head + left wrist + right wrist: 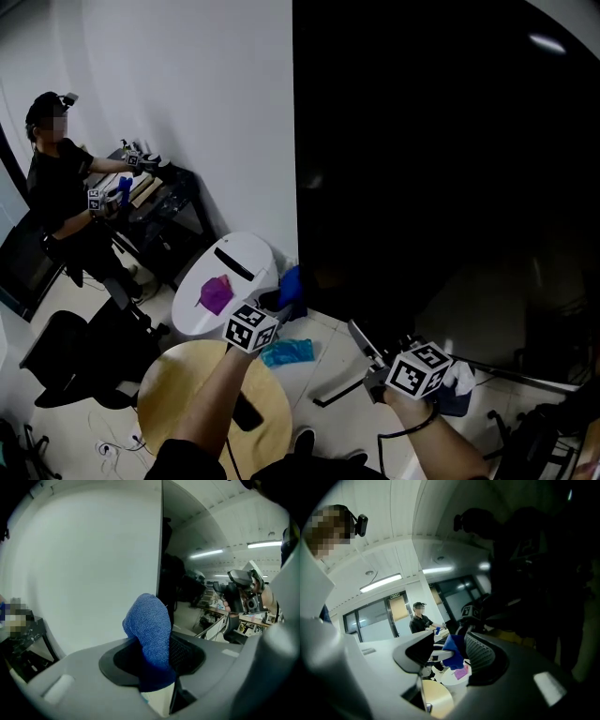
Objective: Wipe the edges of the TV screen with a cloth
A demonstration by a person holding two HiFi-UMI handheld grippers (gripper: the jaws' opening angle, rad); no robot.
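Observation:
The TV screen is a big dark panel filling the right of the head view, and its left edge runs upright beside the white wall. My left gripper is shut on a blue cloth, held low by the screen's bottom left corner. In the left gripper view the blue cloth sticks up from the gripper, just left of that edge. My right gripper hangs lower right, in front of the screen. Its jaws stand apart with nothing between them; the blue cloth shows beyond.
A white round table with a purple cloth stands left of the TV. A teal cloth lies on the floor, and a wooden round table is below me. Another person works at a black desk far left. A black chair stands nearby.

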